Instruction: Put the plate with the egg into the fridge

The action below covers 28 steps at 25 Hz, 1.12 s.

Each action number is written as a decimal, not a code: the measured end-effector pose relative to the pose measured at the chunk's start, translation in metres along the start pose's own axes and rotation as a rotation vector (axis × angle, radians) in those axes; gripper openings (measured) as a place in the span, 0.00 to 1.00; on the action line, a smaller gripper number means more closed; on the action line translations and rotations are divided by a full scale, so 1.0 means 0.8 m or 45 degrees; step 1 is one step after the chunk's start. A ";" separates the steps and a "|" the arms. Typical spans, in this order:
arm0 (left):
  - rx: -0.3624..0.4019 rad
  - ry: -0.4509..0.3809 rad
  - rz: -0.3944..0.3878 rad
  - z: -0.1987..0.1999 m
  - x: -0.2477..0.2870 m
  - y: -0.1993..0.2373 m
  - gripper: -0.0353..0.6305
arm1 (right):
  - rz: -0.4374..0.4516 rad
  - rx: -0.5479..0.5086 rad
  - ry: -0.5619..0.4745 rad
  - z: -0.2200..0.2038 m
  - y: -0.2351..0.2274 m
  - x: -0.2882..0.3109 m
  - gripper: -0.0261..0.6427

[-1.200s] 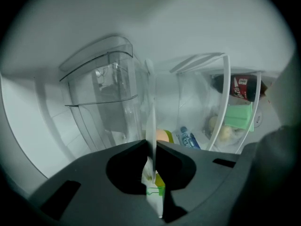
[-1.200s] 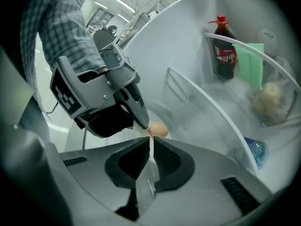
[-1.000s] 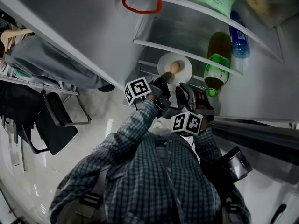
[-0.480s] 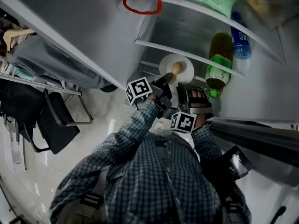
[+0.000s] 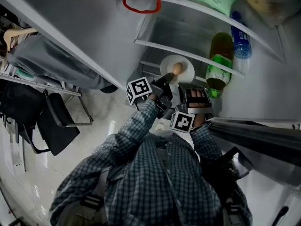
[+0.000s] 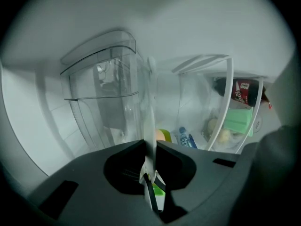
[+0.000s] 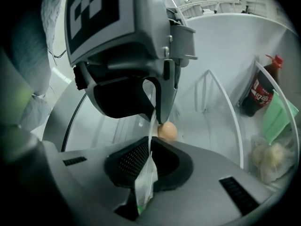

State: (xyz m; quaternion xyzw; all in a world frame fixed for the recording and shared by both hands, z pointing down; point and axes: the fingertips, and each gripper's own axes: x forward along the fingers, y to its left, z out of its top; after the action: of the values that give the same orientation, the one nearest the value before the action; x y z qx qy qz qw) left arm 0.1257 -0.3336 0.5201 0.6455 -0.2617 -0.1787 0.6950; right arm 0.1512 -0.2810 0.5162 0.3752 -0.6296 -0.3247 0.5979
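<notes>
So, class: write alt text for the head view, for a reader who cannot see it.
A person in a checked shirt holds a round white plate carrying a brown egg inside an open fridge, with the left gripper and right gripper gripping its rim.

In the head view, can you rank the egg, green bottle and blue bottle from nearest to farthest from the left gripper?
1. Egg, on the plate just ahead of the left gripper.
2. Green bottle, off to its right.
3. Blue bottle, farther right, higher up.
</notes>
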 end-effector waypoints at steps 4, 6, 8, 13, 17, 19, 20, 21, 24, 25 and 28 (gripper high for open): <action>0.001 0.001 0.010 0.001 -0.002 0.000 0.09 | -0.001 -0.022 0.018 0.002 0.000 0.001 0.08; -0.004 -0.002 0.013 0.002 -0.002 0.001 0.09 | 0.017 -0.015 0.025 0.003 0.003 0.002 0.08; -0.002 0.001 0.012 0.001 -0.002 0.000 0.09 | 0.025 -0.015 0.035 0.002 0.004 0.003 0.08; 0.040 0.012 0.007 0.001 -0.001 -0.004 0.09 | 0.006 -0.009 0.055 0.001 0.000 0.005 0.08; 0.099 0.035 0.009 -0.002 -0.002 -0.006 0.10 | 0.017 -0.006 0.070 -0.001 0.003 0.005 0.08; 0.117 0.044 -0.008 -0.003 -0.001 -0.009 0.13 | 0.017 -0.006 0.075 -0.002 0.002 0.005 0.08; 0.122 0.046 -0.020 -0.003 -0.001 -0.012 0.17 | 0.018 -0.007 0.076 -0.002 0.001 0.006 0.08; 0.124 0.048 -0.030 -0.004 -0.001 -0.014 0.19 | 0.018 -0.008 0.076 -0.002 0.001 0.006 0.08; 0.126 0.054 -0.045 -0.005 -0.002 -0.016 0.22 | 0.008 -0.010 0.079 -0.002 0.000 0.006 0.08; 0.124 0.054 -0.045 -0.005 -0.003 -0.016 0.22 | 0.006 -0.010 0.081 -0.002 0.000 0.007 0.08; 0.120 0.052 -0.043 -0.005 -0.005 -0.016 0.22 | 0.005 -0.010 0.087 -0.002 0.000 0.008 0.08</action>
State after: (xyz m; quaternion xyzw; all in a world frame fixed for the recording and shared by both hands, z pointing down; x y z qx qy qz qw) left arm 0.1258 -0.3296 0.5066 0.6853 -0.2446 -0.1646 0.6659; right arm 0.1524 -0.2861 0.5198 0.3823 -0.6083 -0.3130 0.6211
